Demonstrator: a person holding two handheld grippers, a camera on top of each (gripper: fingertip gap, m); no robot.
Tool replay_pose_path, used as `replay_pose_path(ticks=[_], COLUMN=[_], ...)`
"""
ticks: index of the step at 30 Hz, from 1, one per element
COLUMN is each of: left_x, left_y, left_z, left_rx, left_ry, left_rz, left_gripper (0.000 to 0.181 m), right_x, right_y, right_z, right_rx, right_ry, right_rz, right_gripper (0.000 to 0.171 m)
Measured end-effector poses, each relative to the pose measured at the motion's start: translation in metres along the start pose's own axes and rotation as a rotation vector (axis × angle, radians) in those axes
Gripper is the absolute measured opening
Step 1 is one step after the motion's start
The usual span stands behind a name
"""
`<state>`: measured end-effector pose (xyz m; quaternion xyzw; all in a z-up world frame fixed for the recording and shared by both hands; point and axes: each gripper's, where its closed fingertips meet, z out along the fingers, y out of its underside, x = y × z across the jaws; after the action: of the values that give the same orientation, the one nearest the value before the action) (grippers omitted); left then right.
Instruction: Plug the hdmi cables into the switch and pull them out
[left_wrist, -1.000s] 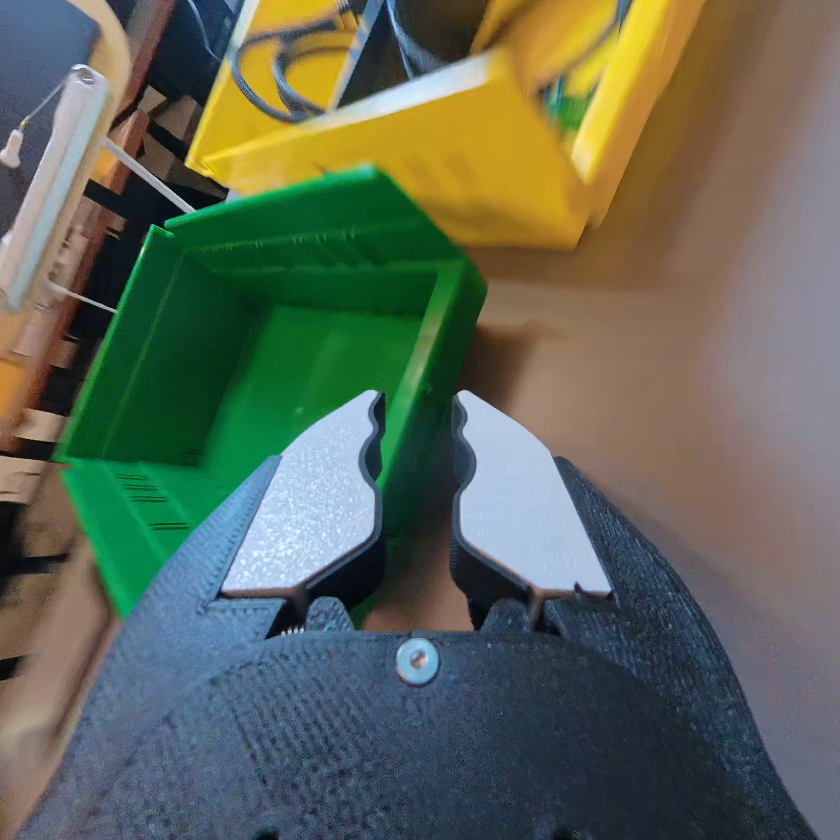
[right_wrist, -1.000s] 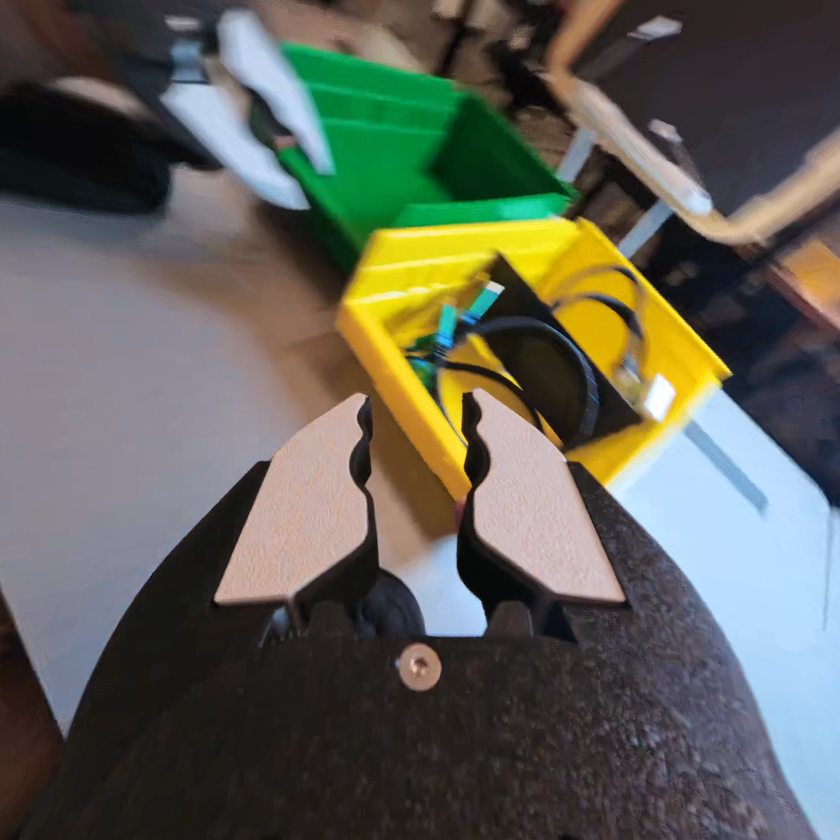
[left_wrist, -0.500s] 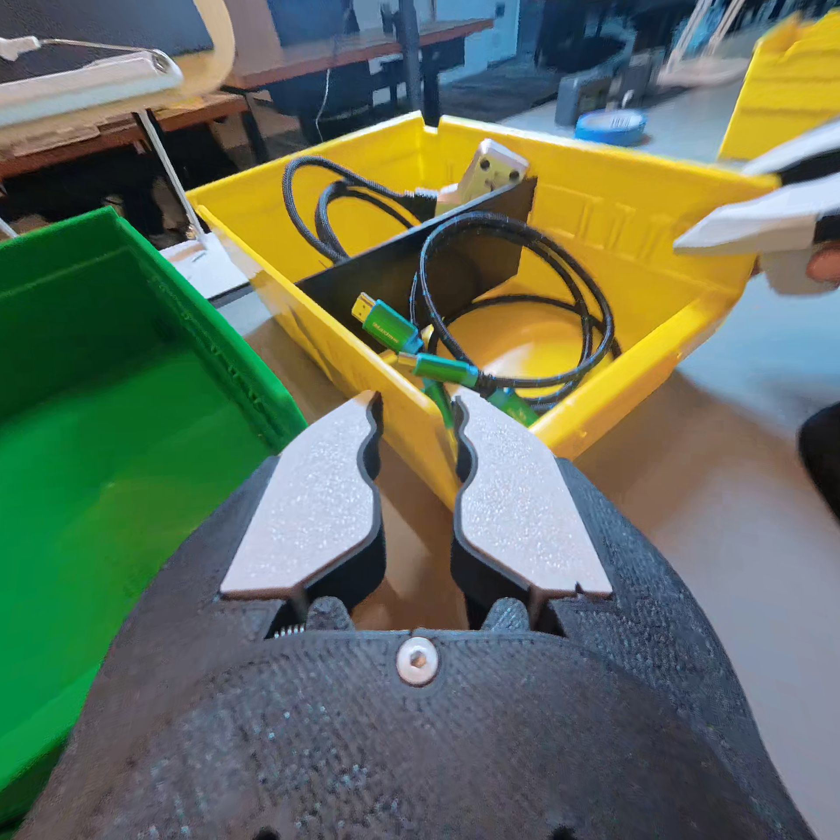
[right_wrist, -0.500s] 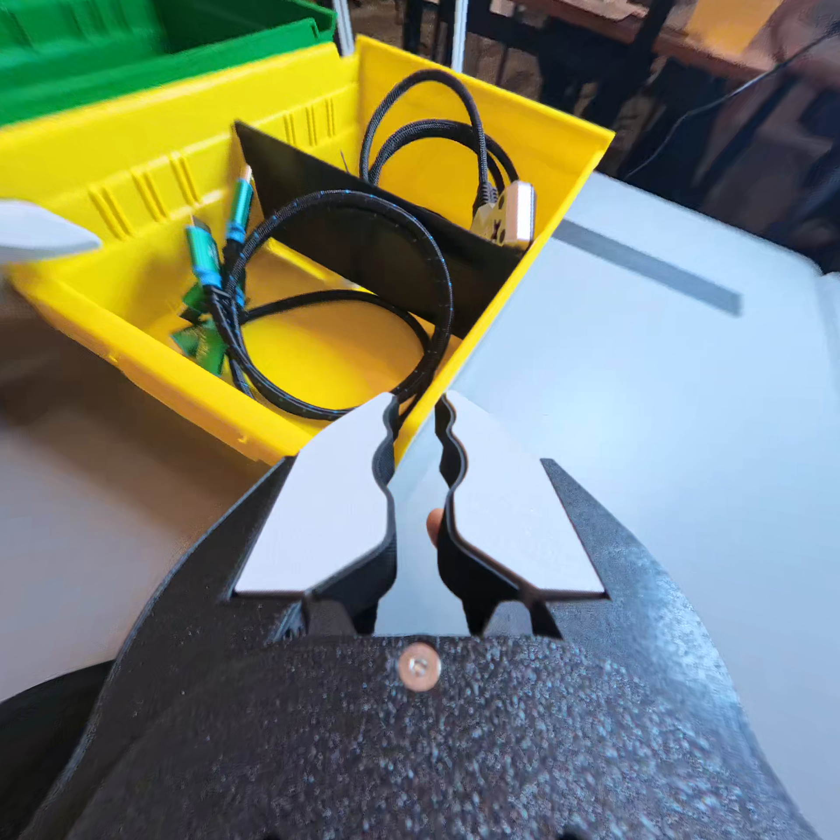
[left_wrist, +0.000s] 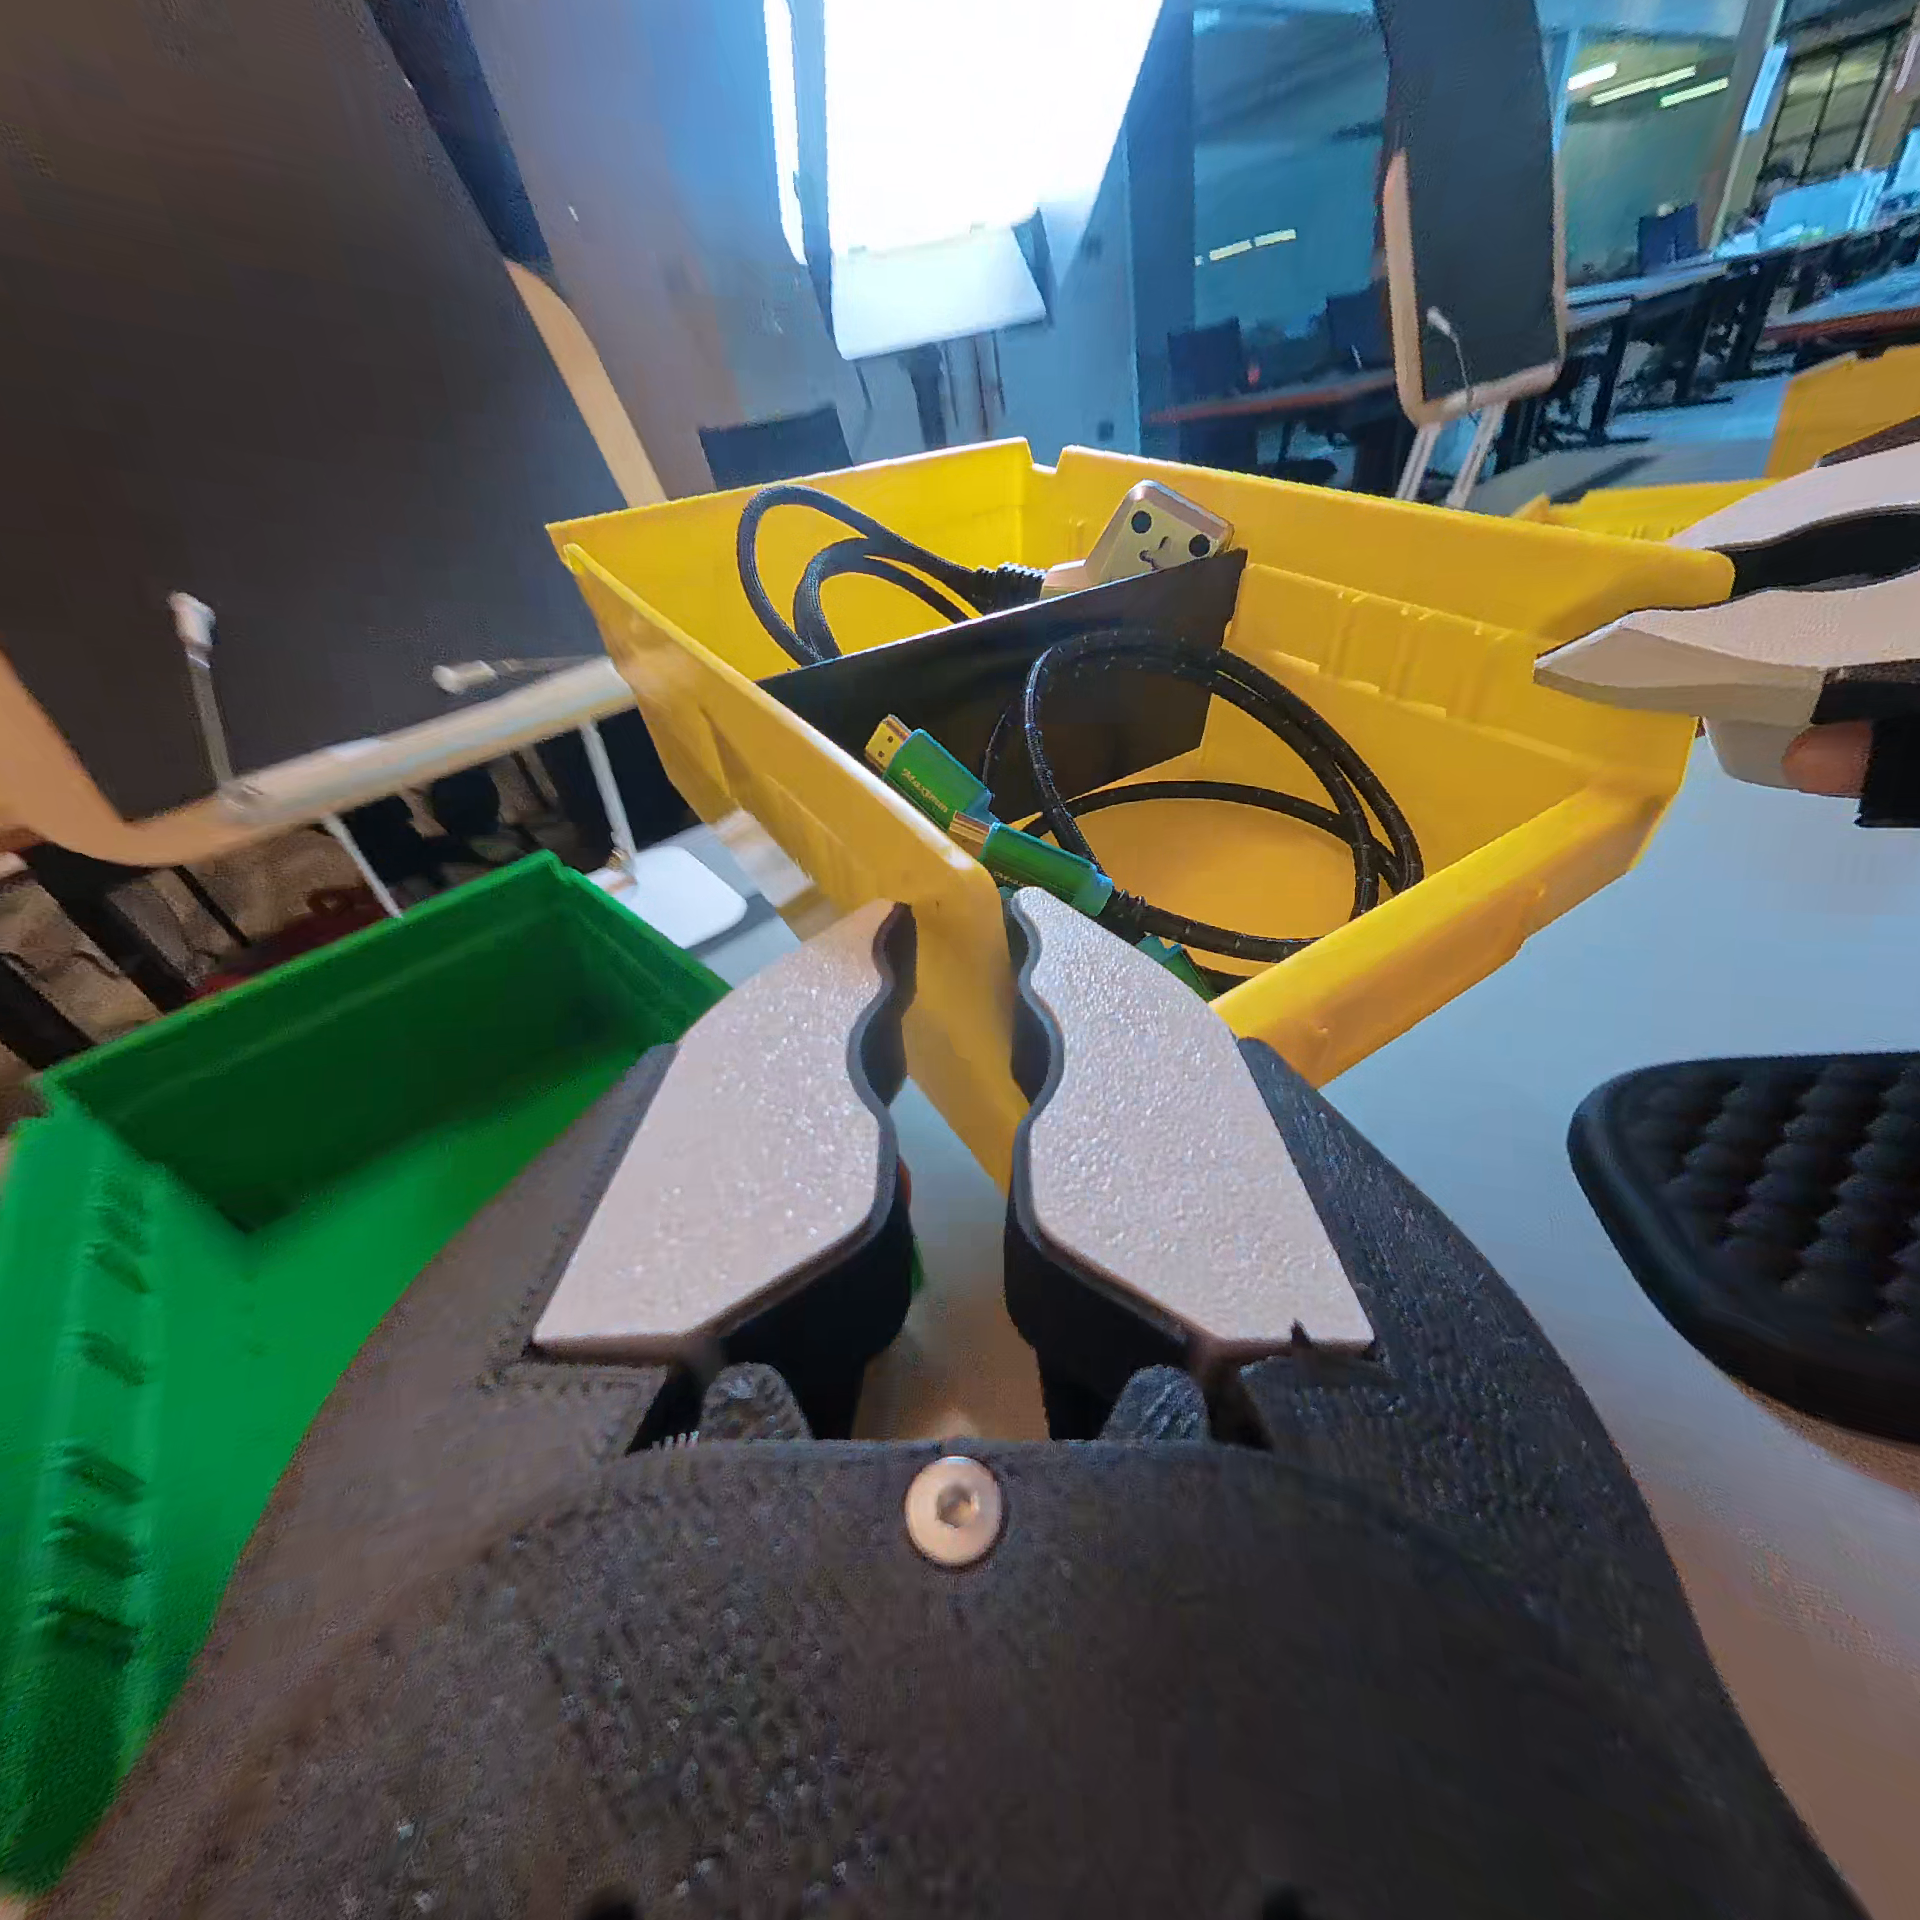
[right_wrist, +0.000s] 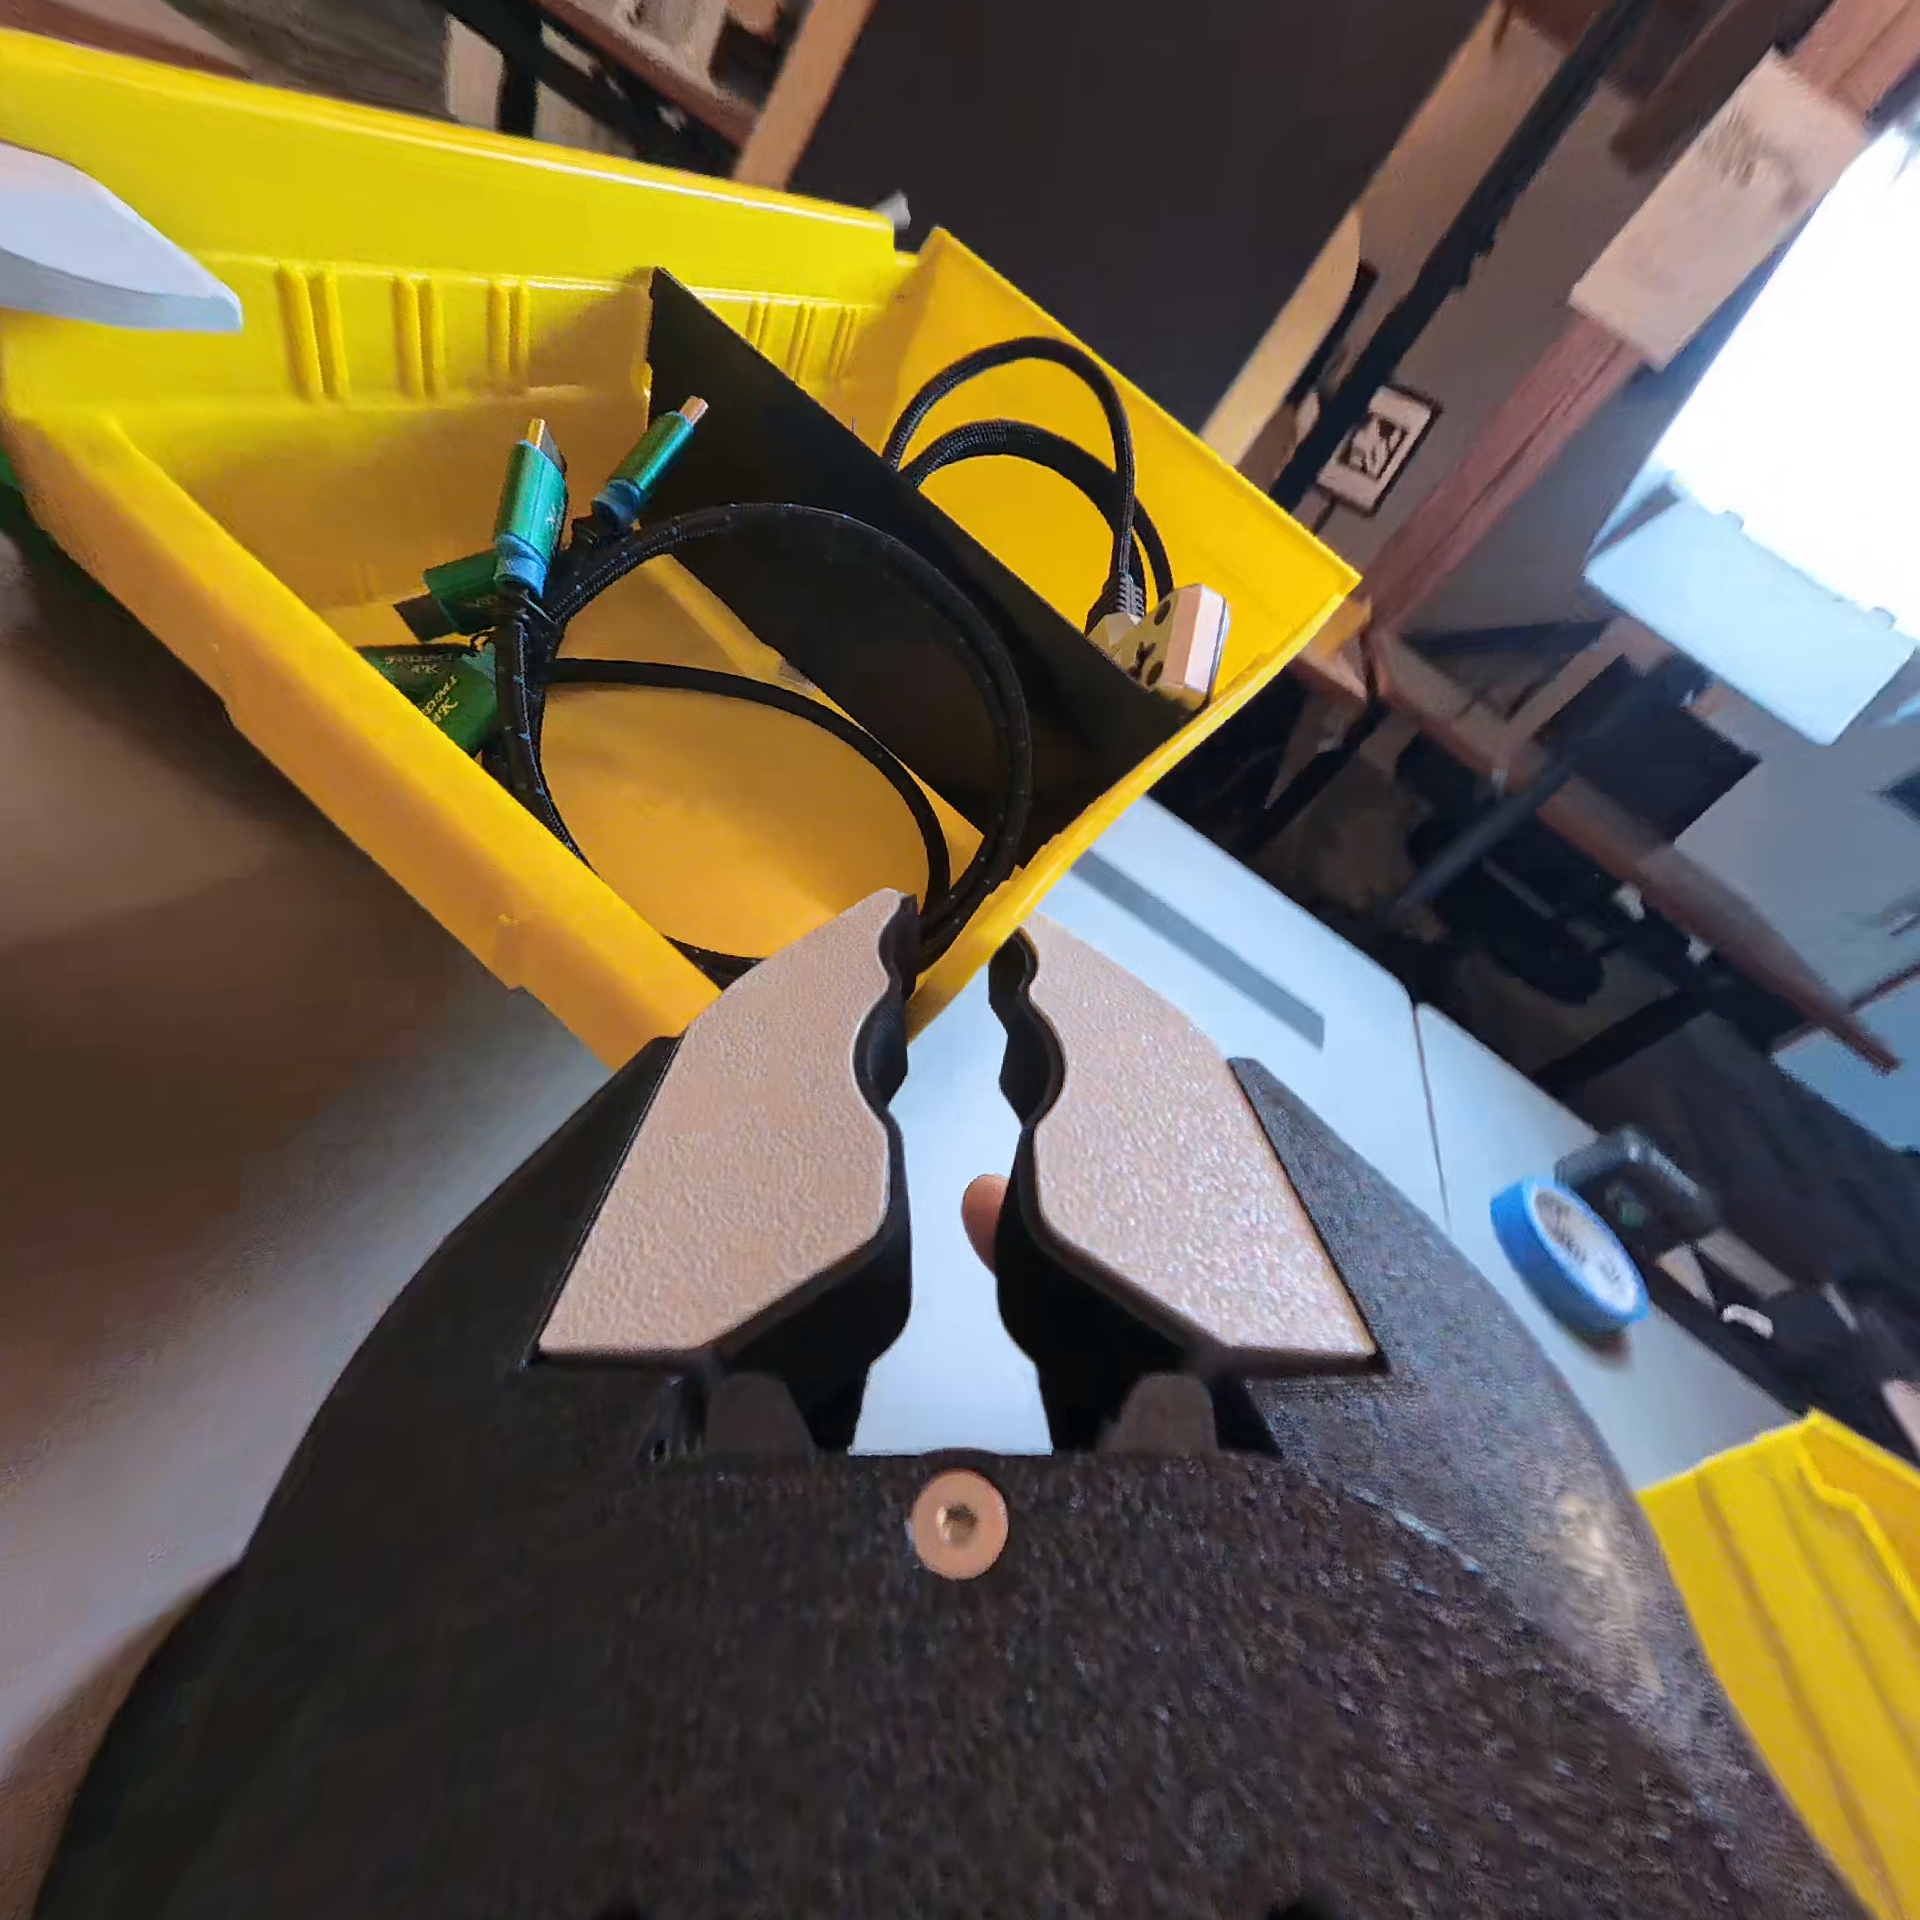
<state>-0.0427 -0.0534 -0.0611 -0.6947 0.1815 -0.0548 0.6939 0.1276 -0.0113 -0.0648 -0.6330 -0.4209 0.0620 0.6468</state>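
Meanwhile, we hold both tools at the near corners of the yellow bin (left_wrist: 1382, 665): the left gripper (left_wrist: 961, 925) with its fingers parted around the bin's corner edge and holding nothing, the right gripper (right_wrist: 956, 935) likewise parted and empty at the opposite corner. Inside, the cables (right_wrist: 790, 665) lie coiled with their green plugs (right_wrist: 530, 509) bunched in the front section, while the switch (right_wrist: 1164, 634) leans with its own lead behind the black divider (right_wrist: 831, 520). From here we judge that a reach for one plug could drag the tangled coil out too, or catch on the bin wall.
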Motion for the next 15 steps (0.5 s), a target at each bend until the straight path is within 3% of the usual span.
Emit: replay_pose_path(ticks=[7, 12, 15], left_x=[-0.081, -0.141, -0.168], left_y=[-0.048, -0.034, -0.01], left_z=[-0.1, -0.194, -0.249], left_rx=[0.064, 0.006, -0.069], left_ry=[-0.221, -0.395, -0.486], left_rz=[0.077, 0.129, 0.138], left_gripper=[0.015, 0.016, 0.016], right_x=[-0.068, -0.161, -0.225], right_y=[-0.111, -0.165, -0.179], right_z=[0.032, 0.073, 0.091], right_rx=[0.213, 0.3, 0.306], right_ry=[-0.132, -0.321, -0.443], right_rz=[-0.066, -0.068, -0.075], right_gripper=[0.014, 0.013, 0.014])
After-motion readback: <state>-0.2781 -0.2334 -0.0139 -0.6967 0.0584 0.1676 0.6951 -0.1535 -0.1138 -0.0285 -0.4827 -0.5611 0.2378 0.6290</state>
